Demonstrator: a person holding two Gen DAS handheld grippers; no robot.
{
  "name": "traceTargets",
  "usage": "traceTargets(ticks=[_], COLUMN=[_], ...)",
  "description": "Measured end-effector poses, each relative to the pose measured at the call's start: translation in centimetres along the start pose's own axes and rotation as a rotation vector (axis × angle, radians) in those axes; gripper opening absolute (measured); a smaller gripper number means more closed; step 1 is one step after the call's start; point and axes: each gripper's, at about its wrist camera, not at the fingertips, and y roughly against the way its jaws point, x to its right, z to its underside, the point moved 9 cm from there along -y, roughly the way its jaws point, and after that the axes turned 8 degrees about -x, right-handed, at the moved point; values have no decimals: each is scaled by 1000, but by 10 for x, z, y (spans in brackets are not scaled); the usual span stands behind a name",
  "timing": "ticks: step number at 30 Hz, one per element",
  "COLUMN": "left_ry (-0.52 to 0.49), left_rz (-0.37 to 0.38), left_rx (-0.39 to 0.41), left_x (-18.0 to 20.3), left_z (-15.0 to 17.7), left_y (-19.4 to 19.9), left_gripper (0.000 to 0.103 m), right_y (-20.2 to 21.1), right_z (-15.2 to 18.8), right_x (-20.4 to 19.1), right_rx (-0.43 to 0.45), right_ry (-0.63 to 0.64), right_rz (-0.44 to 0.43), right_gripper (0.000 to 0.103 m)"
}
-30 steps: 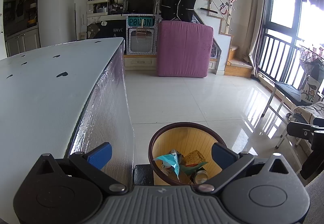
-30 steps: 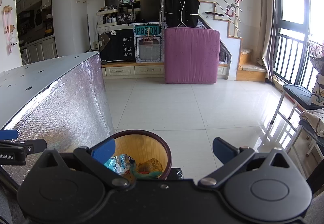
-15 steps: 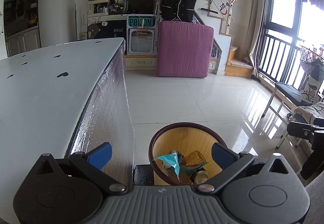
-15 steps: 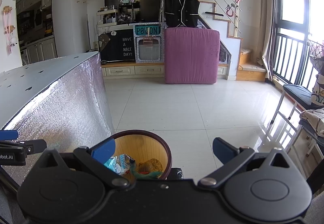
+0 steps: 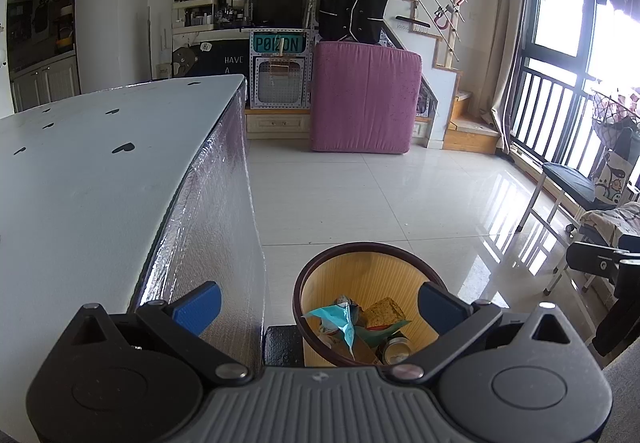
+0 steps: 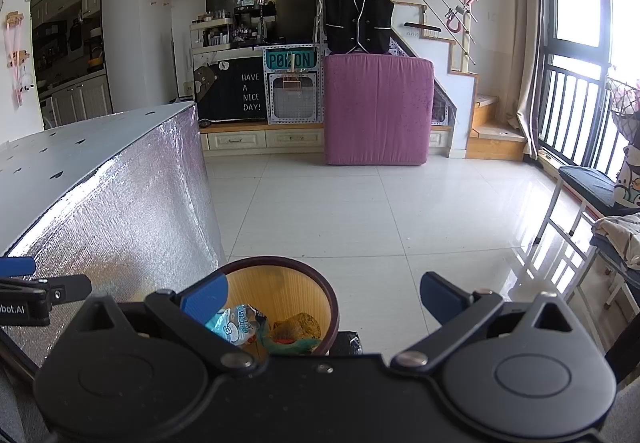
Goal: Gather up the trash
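Blue-tipped left tongs (image 5: 318, 301) and right tongs (image 6: 324, 293) gape wide, empty.

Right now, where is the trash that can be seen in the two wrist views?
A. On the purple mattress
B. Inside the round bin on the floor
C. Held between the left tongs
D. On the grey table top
B: the teal wrapper, a sponge-like piece and a can lie inside the round bin on the floor beside the table; both tongs are open and hold nothing.
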Motion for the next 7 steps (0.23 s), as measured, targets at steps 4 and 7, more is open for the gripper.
traceTargets(ticks=[4, 7], left_ry=[1, 6], left_rz=[-1, -4], left_rx=[1, 0], left_x=[0, 1], left_z=[0, 0], left_y=[1, 2], left_gripper=[103, 103], right_y=[0, 0], right_z=[0, -1], right_x=[0, 0], right_rx=[1, 2], right_ry=[1, 0], right_rz=[-1, 0], right_gripper=[103, 103])
